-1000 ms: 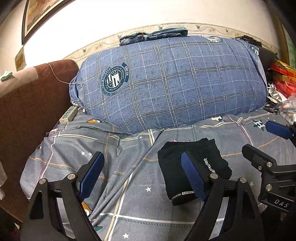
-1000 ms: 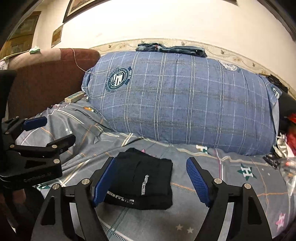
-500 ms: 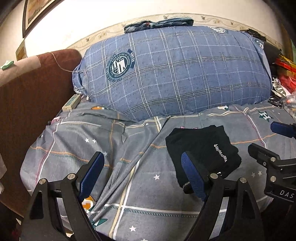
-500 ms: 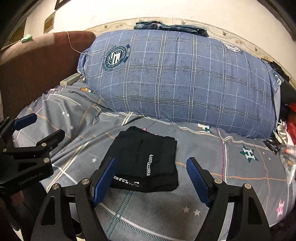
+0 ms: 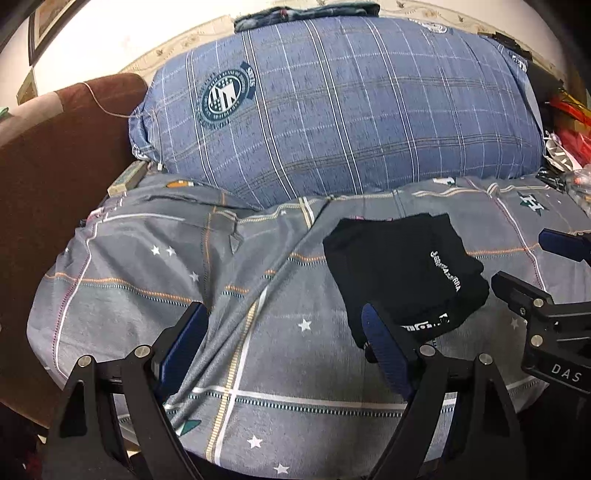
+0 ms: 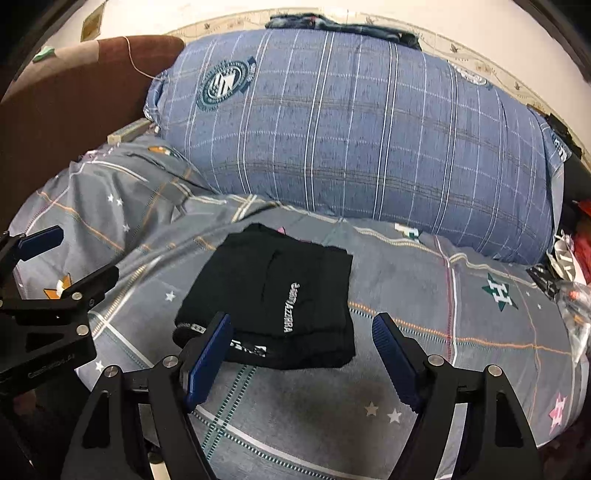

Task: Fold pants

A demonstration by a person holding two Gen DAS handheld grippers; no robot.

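Observation:
The black pants (image 5: 402,273) lie folded into a compact rectangle on the grey patterned bedsheet (image 5: 184,266), white lettering on top; they also show in the right wrist view (image 6: 273,299). My left gripper (image 5: 282,339) is open and empty, hovering over the sheet to the left of the pants. My right gripper (image 6: 301,352) is open and empty, just in front of the pants' near edge. Each gripper shows in the other's view: the right one (image 5: 532,266), the left one (image 6: 62,254).
A big blue plaid pillow (image 5: 340,110) stands behind the pants, with folded clothes (image 5: 306,13) on top. A brown headboard (image 5: 55,155) is at left. Cluttered red and silver items (image 5: 569,147) sit at right. The bed's front edge is just below the grippers.
Both grippers have pulled back and risen away from the folded pants, staying open. The pants lie still on the sheet.

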